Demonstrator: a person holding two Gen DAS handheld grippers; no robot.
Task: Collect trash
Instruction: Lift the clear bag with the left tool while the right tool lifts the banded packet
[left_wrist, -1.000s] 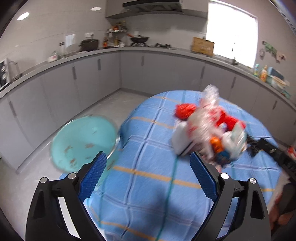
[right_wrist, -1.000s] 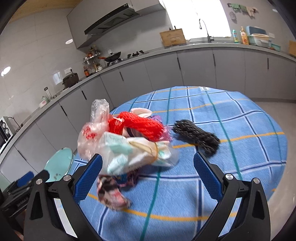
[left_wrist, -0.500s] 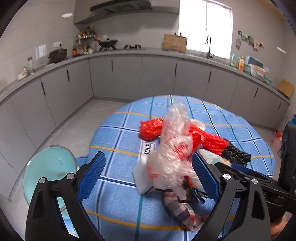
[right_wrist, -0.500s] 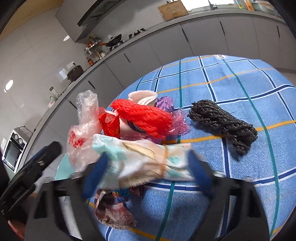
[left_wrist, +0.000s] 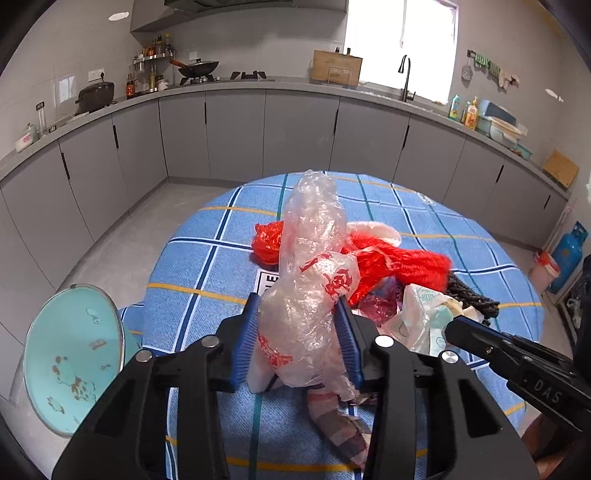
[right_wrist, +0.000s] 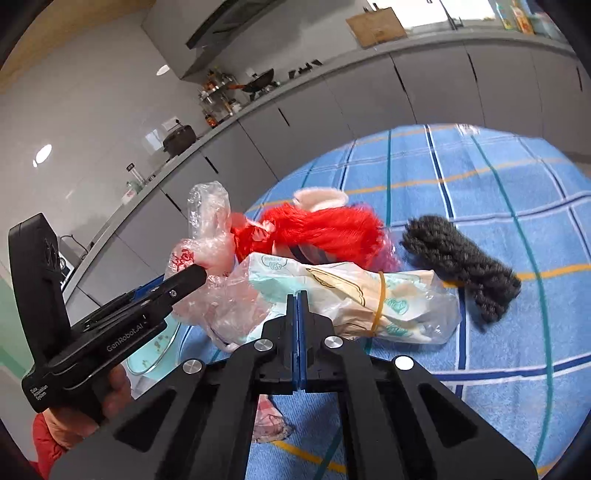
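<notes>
Pointing down at a slant over the near side of the round table, the left gripper has its blue pads on either side of a crumpled clear bag with red print; the jaws are closing and the plastic already bulges between them, touching both pads. A hand grips its black handle, with a red sleeve below it in the right wrist view. The right gripper also slants down, just beside the left one, its jaws pressed fully together; their tips meet at the edge of a printed wrapper bound by one yellow rubber band, and whether any film is pinched between them cannot be told.

The trash sits bunched in the middle of the blue checked cloth, toward the near edge. Bare cloth lies open behind the pile and to its right, out to the table's far rim. Left of the table, below its edge, stands a teal bin, its rim close to the hanging cloth. Grey cabinets ring the room, well apart from the table.

Counted: one clear bag, one printed wrapper, one red net, one dark knitted piece, one striped scrap under the pile, one white flat packet with black letters, one pale cup-like rim behind the red net.
</notes>
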